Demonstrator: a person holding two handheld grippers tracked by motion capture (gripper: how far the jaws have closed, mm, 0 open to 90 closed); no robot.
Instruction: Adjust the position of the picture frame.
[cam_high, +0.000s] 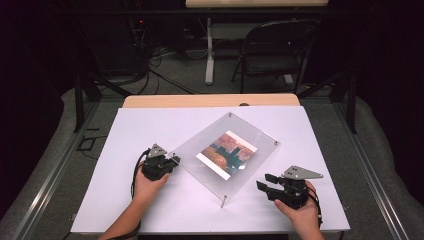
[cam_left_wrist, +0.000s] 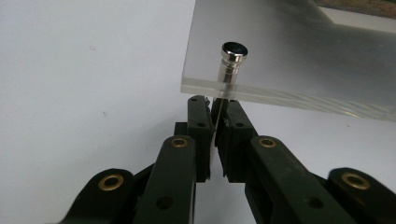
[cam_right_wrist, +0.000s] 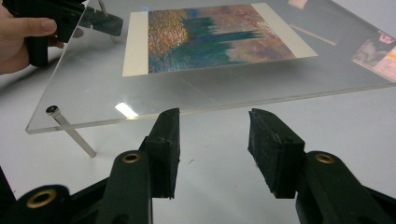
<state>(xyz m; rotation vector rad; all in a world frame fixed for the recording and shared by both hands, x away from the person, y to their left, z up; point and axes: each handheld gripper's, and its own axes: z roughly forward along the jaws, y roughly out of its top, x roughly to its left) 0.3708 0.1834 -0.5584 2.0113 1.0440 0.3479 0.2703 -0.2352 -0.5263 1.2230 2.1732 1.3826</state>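
Acrylic frame (cam_high: 225, 150), clear and carrying a print (cam_high: 227, 154), is standing on thin metal legs in the middle of the white tabletop (cam_high: 150, 125), turned at an angle. The left hand-held gripper (cam_high: 172, 161) is clamping its jaws on the leg (cam_left_wrist: 223, 91) under the frame's near-left corner, just below the plate. The right hand-held gripper (cam_high: 265, 183) is hovering with its jaws spread, near the frame's right-front edge and apart from it.

The grip is looking thin: the jaws are pinching a slim, smooth rod at their very tips. A twist or a pull off-axis could be letting the rod slip, or tipping the whole frame over its other legs, since nothing else is steadying it. The open right jaws could also be nudging the edge and skidding it.

From the left gripper view, the capped stud (cam_left_wrist: 234, 49) through the plate and the pinch itself are showing plainly. Only the right gripper view is revealing another leg (cam_right_wrist: 72, 132) slanting under its corner, while the high view is giving the overall layout.
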